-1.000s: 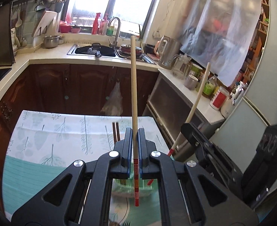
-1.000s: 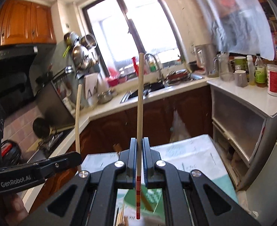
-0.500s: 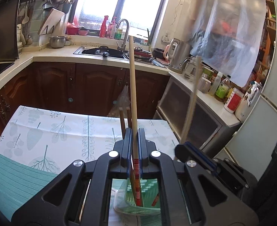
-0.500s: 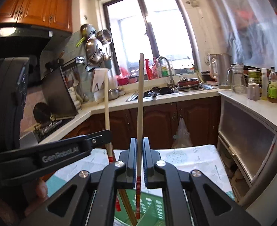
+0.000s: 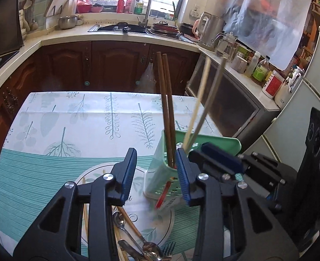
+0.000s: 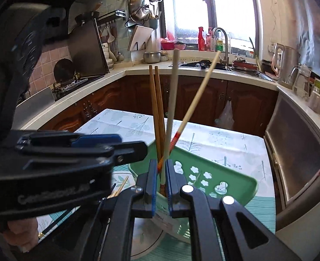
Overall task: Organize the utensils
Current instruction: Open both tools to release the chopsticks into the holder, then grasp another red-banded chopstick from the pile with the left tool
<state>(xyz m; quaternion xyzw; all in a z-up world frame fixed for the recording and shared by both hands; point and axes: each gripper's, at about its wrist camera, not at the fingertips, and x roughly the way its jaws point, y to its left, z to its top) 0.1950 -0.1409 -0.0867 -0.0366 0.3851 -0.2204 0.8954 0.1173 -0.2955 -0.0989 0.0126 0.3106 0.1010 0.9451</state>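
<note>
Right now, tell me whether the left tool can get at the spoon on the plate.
Probably yes. The left tool is open and empty, and the spoon lies uncovered just below it on the plate, beside the green utensil holder.

- The left gripper (image 5: 156,174) and right gripper (image 6: 160,184) look like matt black plastic, with blue pads that look rubbery and small shiny metal screws
- The holder (image 5: 160,169) is pale green, slightly translucent plastic; its back panel has flower-shaped cut-outs
- Two dark chopsticks (image 5: 166,108) look like smooth brown wood
- Two pale chopsticks (image 6: 194,100) look like light, matt wood, with red-painted bands near the lower ends
- The tablecloth (image 5: 73,119) is smooth with a faint sheen, printed with leaves and teal stripes
- The plate (image 5: 138,217) is glossy white ceramic
- The spoon (image 5: 153,248) and fork (image 5: 168,250) are polished metal
</note>
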